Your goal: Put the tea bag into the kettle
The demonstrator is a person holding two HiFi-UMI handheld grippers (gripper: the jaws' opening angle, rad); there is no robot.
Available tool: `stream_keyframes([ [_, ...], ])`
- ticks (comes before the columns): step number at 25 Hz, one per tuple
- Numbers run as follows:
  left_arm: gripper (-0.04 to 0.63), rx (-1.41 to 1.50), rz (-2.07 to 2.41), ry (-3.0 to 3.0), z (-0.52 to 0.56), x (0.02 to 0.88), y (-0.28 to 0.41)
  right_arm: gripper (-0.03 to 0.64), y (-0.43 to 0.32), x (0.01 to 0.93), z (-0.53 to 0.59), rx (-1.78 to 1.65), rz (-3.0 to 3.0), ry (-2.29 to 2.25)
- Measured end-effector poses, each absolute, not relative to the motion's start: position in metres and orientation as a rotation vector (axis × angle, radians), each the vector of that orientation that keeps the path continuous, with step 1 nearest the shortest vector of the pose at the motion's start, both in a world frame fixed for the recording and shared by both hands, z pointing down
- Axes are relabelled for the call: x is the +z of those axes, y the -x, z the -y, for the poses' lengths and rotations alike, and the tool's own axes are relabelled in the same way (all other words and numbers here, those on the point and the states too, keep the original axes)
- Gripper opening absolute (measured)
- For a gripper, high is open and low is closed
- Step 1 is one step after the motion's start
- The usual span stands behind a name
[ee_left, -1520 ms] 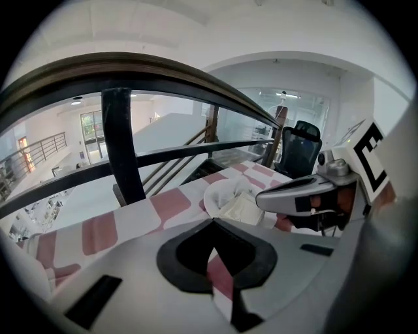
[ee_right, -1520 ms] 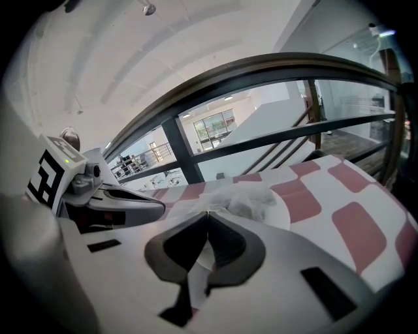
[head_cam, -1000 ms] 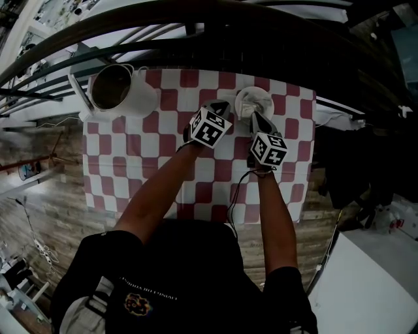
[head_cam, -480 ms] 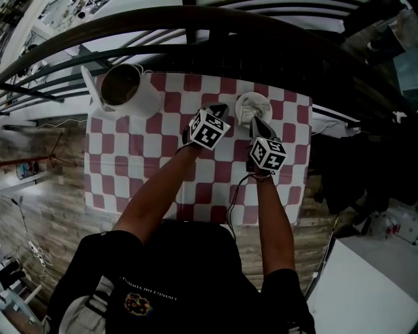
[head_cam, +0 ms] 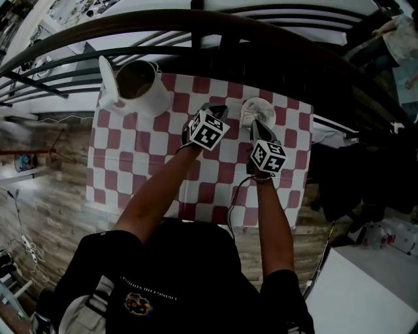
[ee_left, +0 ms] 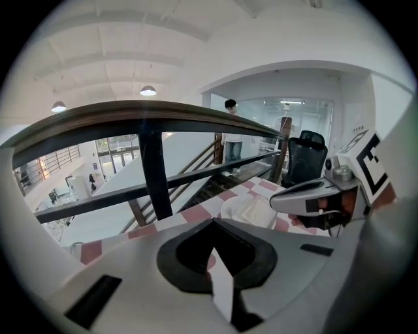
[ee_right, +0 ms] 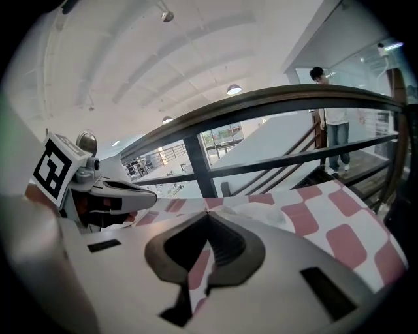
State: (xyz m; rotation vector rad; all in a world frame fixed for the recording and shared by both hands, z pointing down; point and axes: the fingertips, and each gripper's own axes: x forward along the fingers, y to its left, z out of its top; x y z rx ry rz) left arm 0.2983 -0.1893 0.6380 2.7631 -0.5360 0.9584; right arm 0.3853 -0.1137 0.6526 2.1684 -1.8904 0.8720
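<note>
The white kettle (head_cam: pixel 140 88) stands at the table's far left corner with its lid swung open. A small white dish (head_cam: pixel 257 109) holding pale tea bags sits at the far right; the left gripper view shows the dish (ee_left: pixel 251 210) too. My right gripper (head_cam: pixel 257 125) reaches the dish's near edge, jaws shut, and I see nothing between them (ee_right: pixel 208 215). My left gripper (head_cam: pixel 219 109) hovers just left of the dish, also shut and empty (ee_left: pixel 210 223). Each gripper view shows the other gripper alongside.
The table wears a red and white checked cloth (head_cam: pixel 150 176). A dark railing (head_cam: pixel 196 19) with black bars runs along the table's far edge, close behind the kettle and dish. The cloth between kettle and dish is bare.
The head camera has shifted, so the kettle and table sit lower and further right in the view. Both grippers keep their place beside the dish, jaws unchanged.
</note>
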Motion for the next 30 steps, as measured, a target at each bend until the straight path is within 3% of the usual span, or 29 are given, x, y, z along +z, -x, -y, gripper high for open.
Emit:
stream_keyframes([
  [15, -0.002, 0.885, 0.735, -2.737, 0.212, 0.606, -0.227, 0.015, -0.327, 0.626, 0.144, 0.787, 2.016, -2.045],
  [30, -0.002, 0.821, 0.996, -2.645, 0.23, 0.583, -0.113, 0.015, -0.229, 0.607, 0.18, 0.709, 2.176, -1.843],
])
